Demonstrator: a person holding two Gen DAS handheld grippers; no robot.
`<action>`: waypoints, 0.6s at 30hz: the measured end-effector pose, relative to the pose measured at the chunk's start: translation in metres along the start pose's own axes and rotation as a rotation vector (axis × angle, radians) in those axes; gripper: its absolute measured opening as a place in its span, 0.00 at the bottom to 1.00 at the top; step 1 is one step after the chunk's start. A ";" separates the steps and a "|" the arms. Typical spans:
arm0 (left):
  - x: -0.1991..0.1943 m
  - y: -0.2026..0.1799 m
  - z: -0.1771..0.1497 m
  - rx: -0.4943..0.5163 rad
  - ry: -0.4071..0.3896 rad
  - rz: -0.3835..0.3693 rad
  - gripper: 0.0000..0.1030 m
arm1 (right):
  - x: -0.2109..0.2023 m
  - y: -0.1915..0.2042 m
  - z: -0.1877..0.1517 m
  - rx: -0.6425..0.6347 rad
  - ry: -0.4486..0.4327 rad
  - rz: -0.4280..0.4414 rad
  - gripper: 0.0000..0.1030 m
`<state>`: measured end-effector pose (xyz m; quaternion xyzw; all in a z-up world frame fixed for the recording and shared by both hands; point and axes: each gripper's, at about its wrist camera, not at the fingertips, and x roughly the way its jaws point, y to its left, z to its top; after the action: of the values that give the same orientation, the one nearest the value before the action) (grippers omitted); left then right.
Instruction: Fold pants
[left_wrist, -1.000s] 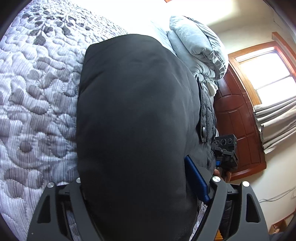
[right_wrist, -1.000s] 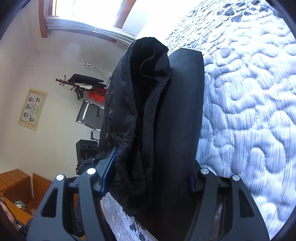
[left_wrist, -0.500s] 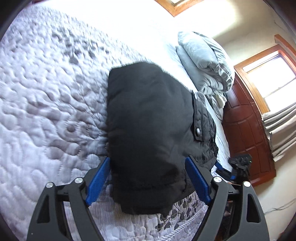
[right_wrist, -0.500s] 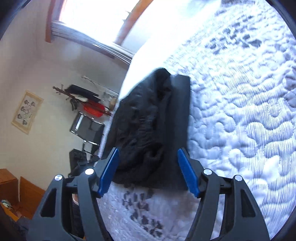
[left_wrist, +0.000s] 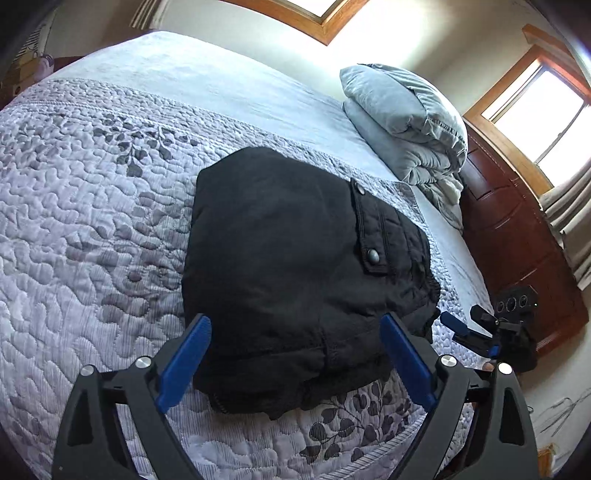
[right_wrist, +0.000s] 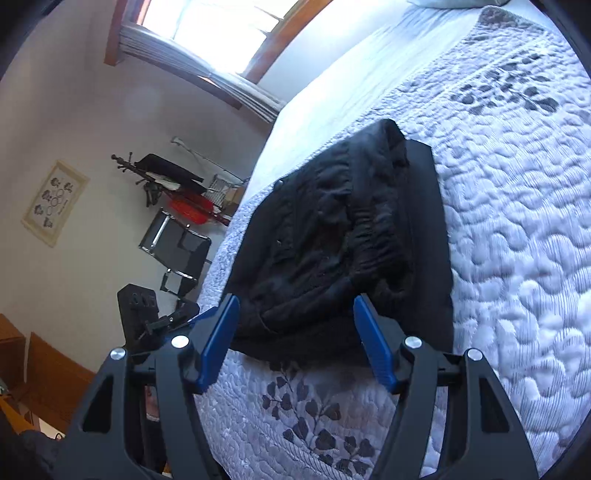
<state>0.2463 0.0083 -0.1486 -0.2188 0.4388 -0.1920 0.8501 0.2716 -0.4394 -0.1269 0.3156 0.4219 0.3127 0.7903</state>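
Note:
The black pants (left_wrist: 295, 273) lie folded in a compact bundle on the quilted bedspread (left_wrist: 81, 221), near the bed's front edge. A snap-button pocket flap shows on top. My left gripper (left_wrist: 295, 365) is open and empty, its blue pads on either side of the bundle's near edge, not touching it. In the right wrist view the pants (right_wrist: 340, 243) show their elastic waistband on top. My right gripper (right_wrist: 295, 343) is open and empty, just short of the bundle's near end. The right gripper also shows in the left wrist view (left_wrist: 472, 332) beyond the bed corner.
A folded grey duvet (left_wrist: 402, 122) lies at the far end of the bed. A dark wooden door (left_wrist: 517, 240) is beyond it. A coat rack (right_wrist: 159, 177) and a black chair (right_wrist: 177, 251) stand by the wall beside the bed.
Both grippers let go of the pants and drew back. The folded bundle now rests on the bedspread and looks smaller in both views.

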 end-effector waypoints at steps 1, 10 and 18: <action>0.002 0.001 -0.003 -0.001 0.006 0.019 0.91 | 0.000 0.000 -0.002 0.008 0.001 -0.005 0.63; -0.033 -0.030 -0.027 0.084 -0.055 0.198 0.96 | -0.030 0.058 -0.031 -0.118 -0.062 -0.265 0.71; -0.065 -0.064 -0.047 0.163 -0.105 0.333 0.96 | -0.033 0.114 -0.068 -0.264 -0.100 -0.536 0.86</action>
<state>0.1632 -0.0207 -0.0950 -0.0832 0.4071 -0.0718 0.9067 0.1725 -0.3794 -0.0550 0.1024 0.4063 0.1293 0.8987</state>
